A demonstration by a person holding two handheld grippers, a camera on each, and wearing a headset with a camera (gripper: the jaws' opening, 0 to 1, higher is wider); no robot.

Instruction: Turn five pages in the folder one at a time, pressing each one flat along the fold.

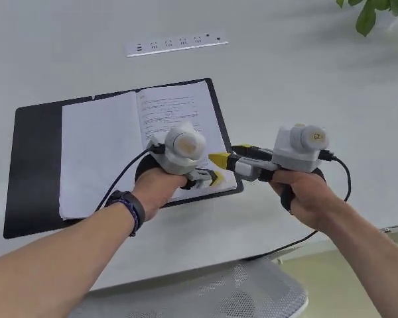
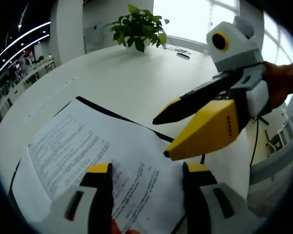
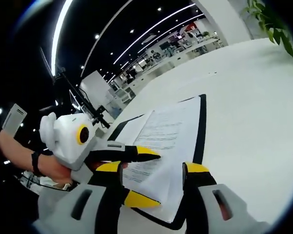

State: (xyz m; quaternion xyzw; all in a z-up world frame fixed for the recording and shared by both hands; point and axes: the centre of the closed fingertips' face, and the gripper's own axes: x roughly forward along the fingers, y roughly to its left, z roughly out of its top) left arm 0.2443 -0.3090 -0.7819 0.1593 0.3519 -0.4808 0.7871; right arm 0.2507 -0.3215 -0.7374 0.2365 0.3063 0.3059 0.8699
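You held two grippers at the near right corner of one open black folder (image 1: 33, 165) on the white table (image 1: 305, 79). The left gripper (image 1: 209, 177) had its jaws spread over the one printed page (image 1: 176, 109). Just beside it, the right gripper (image 1: 220, 159) was also spread, holding nothing. Beyond lay one blank page (image 1: 96, 152), then one power strip (image 1: 176, 45) and one leafy plant (image 1: 375, 10).

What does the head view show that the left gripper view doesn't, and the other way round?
Head view adds a power strip on the table, the blank left page of the black folder, a wristband and a mesh chair. Left gripper view adds bright windows and a close look at the left claw, open over the print. Both share the folder, its printed page, the right claw and the plant.
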